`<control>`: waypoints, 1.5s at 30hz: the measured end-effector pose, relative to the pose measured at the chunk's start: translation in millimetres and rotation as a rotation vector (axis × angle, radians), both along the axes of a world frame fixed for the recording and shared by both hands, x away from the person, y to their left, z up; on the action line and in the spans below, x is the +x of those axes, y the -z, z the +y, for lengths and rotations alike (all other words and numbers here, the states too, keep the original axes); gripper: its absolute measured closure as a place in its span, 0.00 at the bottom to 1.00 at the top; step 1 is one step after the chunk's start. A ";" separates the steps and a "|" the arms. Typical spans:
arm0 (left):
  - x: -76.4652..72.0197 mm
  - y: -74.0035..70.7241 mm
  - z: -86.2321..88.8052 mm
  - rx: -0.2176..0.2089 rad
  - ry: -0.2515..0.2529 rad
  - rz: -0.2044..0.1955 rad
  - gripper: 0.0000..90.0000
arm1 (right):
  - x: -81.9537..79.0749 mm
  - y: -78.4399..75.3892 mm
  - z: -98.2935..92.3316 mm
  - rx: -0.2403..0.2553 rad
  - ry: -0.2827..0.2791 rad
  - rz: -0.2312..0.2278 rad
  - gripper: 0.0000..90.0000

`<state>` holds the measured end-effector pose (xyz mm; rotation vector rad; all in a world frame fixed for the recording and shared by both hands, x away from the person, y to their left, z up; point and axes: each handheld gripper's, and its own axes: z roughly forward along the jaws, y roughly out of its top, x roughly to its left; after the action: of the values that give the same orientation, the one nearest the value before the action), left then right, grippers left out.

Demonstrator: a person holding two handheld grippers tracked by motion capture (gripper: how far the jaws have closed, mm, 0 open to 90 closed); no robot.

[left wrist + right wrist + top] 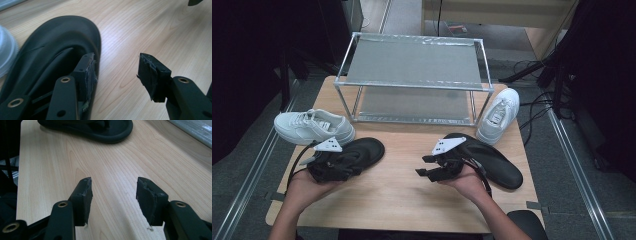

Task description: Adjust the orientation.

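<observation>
While both hands hover low over the table (402, 200), the left gripper (343, 167) gapes beside the near black sandal (367, 150), one jaw over its edge; the right gripper (428, 166) hangs open over bare wood, the other black sandal (497, 162) just behind it.

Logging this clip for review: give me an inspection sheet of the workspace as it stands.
Surface: wooden table, bare at the middle.
Job's things: left black sandal beside the left tool; right black sandal behind the right tool.
Clutter: white sneaker at left, second white sneaker at right, metal shoe rack at the back.
Grippers: left tool open, holding nothing; right tool open over bare wood.
Cables: black floor cables right of the table.
Surroundings: dark, grey floor.
</observation>
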<state>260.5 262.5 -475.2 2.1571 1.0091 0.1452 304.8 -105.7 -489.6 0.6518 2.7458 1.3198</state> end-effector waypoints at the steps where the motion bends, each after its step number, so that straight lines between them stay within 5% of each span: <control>1: -0.3 0.2 3.4 0.002 -0.009 -0.001 0.53 | 0.0 0.0 0.2 -0.001 0.001 0.001 0.54; 8: 3.3 10.5 18.6 0.000 -0.044 0.024 0.55 | 0.3 0.8 0.8 -0.006 -0.006 0.004 0.54; 23: 12.4 32.6 17.0 0.051 0.011 0.067 0.79 | 0.4 2.0 1.5 -0.026 -0.001 0.003 0.55; 30: 10.6 27.0 16.1 0.065 0.018 0.043 0.89 | 0.3 2.0 2.0 -0.021 -0.006 0.012 0.58; 33: 10.2 24.3 15.7 0.040 0.024 0.037 0.91 | 0.3 2.1 2.0 -0.021 -0.002 0.014 0.58; 45: 7.7 3.3 4.5 0.035 0.008 0.007 0.91 | 0.3 0.5 -1.3 0.031 -0.015 0.031 0.58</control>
<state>268.2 267.1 -478.5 2.1945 1.0088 0.1522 305.1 -107.0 -490.1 0.6614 2.7654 1.3692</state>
